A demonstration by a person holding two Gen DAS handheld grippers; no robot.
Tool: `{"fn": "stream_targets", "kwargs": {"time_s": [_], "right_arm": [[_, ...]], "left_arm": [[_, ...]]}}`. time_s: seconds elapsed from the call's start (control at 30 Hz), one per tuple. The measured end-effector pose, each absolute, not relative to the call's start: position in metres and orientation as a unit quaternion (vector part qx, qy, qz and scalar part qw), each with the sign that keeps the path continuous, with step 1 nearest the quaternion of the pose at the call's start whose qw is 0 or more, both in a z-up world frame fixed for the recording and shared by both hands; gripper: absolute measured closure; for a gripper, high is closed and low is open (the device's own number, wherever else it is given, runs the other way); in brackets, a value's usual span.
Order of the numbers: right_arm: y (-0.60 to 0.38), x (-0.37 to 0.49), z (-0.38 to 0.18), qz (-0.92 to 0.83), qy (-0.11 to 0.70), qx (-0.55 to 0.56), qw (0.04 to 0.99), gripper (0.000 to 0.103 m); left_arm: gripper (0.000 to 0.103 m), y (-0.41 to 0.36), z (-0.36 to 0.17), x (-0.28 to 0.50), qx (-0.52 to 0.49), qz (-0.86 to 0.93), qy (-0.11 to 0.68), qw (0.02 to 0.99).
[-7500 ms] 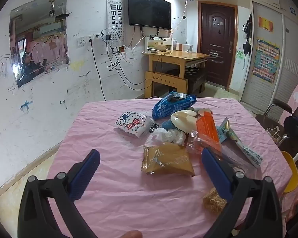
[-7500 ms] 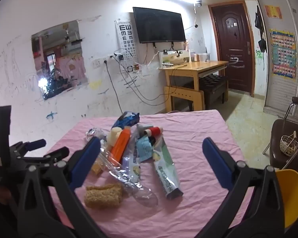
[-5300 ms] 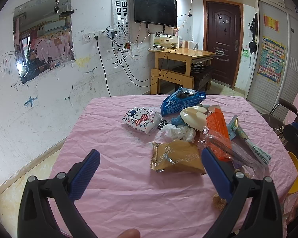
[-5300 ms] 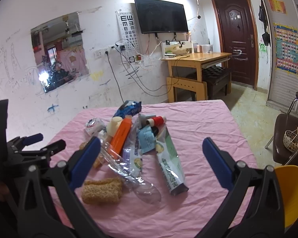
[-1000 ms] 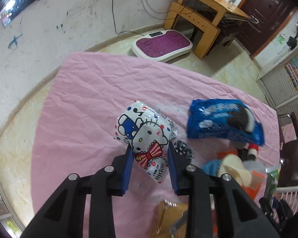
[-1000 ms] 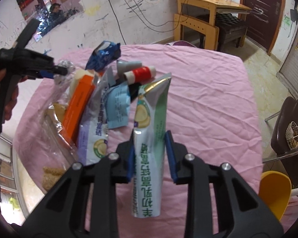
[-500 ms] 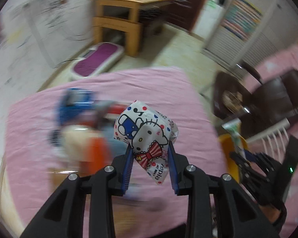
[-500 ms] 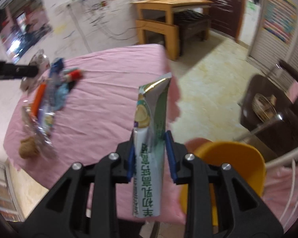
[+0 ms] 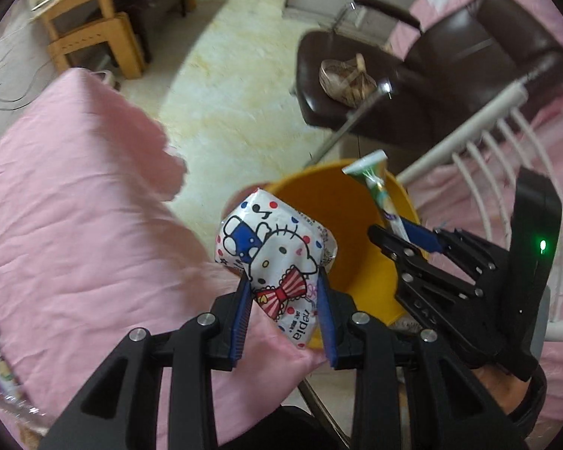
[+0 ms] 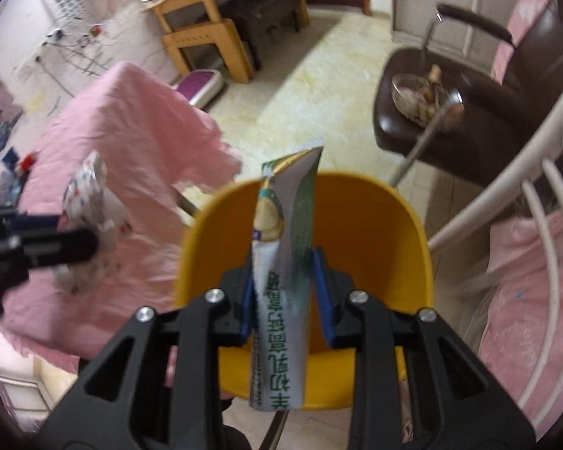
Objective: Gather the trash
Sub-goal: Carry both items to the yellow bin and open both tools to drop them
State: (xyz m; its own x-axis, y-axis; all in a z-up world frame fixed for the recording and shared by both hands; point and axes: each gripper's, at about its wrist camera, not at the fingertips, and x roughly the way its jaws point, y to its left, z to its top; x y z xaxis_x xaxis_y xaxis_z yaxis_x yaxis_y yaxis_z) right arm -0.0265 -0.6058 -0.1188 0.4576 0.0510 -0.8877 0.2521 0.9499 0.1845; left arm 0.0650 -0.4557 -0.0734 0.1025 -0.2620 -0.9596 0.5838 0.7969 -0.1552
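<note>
My left gripper (image 9: pixel 284 292) clamped a cartoon-cat tissue pack (image 9: pixel 272 258) printed "nepia" at the yellow bin's (image 9: pixel 351 202) rim; my right gripper (image 10: pixel 284 292) pinched a green Chinese-lettered wrapper (image 10: pixel 283 262) above it. Pink tablecloth (image 9: pixel 79 202) beside; cream floor (image 9: pixel 236 86) beyond.

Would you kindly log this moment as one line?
left gripper: holds tissue pack | right gripper: holds green wrapper | both over yellow bin | nothing dropped yet

Bin (image 10: pixel 413 225) beside table (image 10: pixel 131 131), chair (image 10: pixel 450 120) behind, basket (image 10: pixel 418 99) on chair
</note>
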Motion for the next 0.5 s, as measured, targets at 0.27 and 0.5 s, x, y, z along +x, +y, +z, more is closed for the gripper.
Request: {"fn": "stream_targets", "kwargs": {"time_s": [0.27, 0.5], "right_arm": [[-0.641, -0.033, -0.146, -0.081, 0.526, 0.173, 0.829, 0.045], [-0.651, -0.040, -0.150, -0.084, 0.525, 0.182, 0.827, 0.039]], "left_arm": [[0.073, -0.496, -0.115, 0.062, 0.167, -0.298, 0.633, 0.695], [0.061, -0.509, -0.129, 0.065, 0.178, -0.300, 0.644, 0.680]]}}
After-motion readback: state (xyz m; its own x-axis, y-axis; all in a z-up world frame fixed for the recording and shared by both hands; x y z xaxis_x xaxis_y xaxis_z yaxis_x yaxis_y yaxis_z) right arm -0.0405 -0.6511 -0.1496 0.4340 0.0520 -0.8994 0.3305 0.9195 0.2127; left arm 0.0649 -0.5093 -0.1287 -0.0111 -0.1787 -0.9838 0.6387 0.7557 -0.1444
